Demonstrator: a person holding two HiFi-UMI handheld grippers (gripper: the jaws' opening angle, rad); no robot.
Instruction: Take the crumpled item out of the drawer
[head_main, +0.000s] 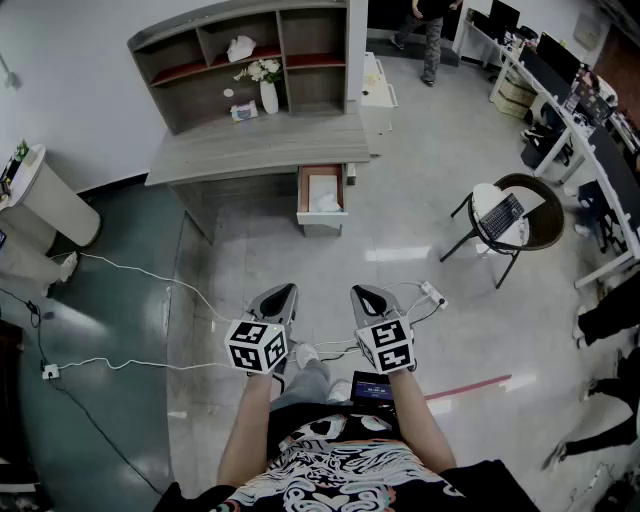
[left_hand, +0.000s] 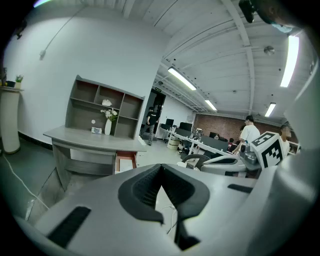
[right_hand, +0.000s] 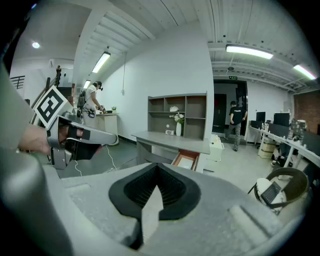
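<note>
Head view: left gripper (head_main: 284, 292) and right gripper (head_main: 363, 294) are held side by side at waist height over the floor (head_main: 410, 190), both pointing at the surface (head_main: 250, 142). They are well apart from it and touch nothing. The drawer (head_main: 323, 217) under the right end of the surface is pulled open. The crumpled item (head_main: 326, 203), white, sits inside it toward the front. The shelf (head_main: 300, 60) stands on the surface, with a vase (head_main: 269, 97) of flowers in front of it. A chair (head_main: 530, 220) with a laptop (head_main: 500, 213) on it stands to the right, clear of the drawer. A cable (head_main: 130, 272) runs across the floor on the left.

Left gripper view: jaws closed, tips meeting, nothing between them. Only floor and a bit of cable show through the slit behind the tips. The open drawer is ahead and left of the tips, well apart. The item can't be made out from here. The right gripper and its marker cube are at the right edge.

Right gripper view: jaws closed tip to tip and empty. The open drawer is ahead, slightly right of the tips and far off, with a pale shape inside. The left gripper is at the left edge, with a hand on it.
</note>
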